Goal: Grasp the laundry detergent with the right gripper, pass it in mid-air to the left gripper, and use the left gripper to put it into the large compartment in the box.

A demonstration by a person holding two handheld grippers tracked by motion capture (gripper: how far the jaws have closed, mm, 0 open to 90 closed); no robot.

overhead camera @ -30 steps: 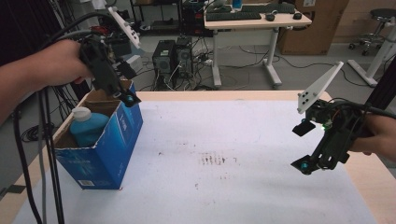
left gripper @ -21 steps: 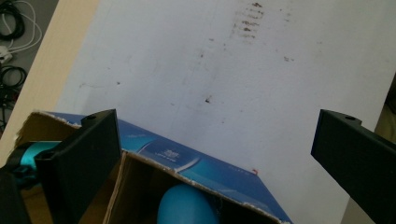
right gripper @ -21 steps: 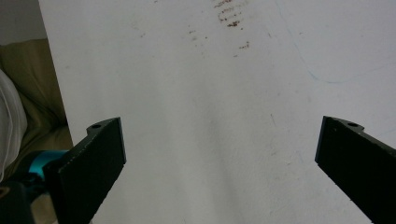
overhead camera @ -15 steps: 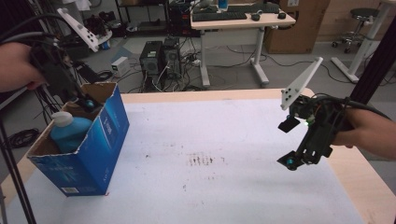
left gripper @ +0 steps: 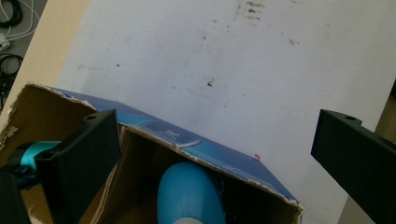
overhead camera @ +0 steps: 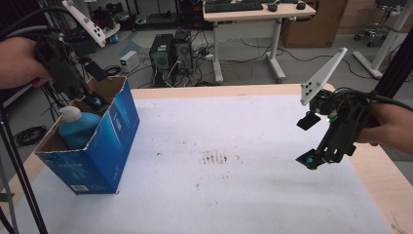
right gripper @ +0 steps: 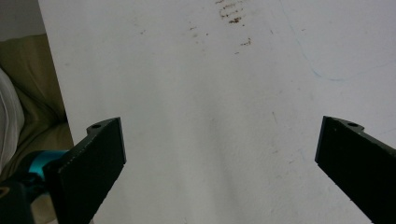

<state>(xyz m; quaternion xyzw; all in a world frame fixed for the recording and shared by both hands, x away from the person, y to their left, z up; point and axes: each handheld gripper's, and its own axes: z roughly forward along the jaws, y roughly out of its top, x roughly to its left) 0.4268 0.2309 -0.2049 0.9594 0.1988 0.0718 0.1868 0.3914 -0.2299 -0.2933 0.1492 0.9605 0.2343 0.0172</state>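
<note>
Left hand-held gripper (left gripper: 210, 154) gapes wide over the blue box (left gripper: 196, 142), holding nothing.

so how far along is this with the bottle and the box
Done, it seems: the blue bottle sits inside the open blue cardboard box. In hand: nothing; the left gripper hangs open over the box, and the right gripper is open above the white table cover. What's left isn't clear.

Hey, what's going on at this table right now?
A person holds a gripper in each hand. The left gripper is at the open top of a blue cardboard box at the table's left edge, jaws wide apart; a blue bottle sits inside. The right gripper hangs open above the white table cover, holding nothing.
</note>
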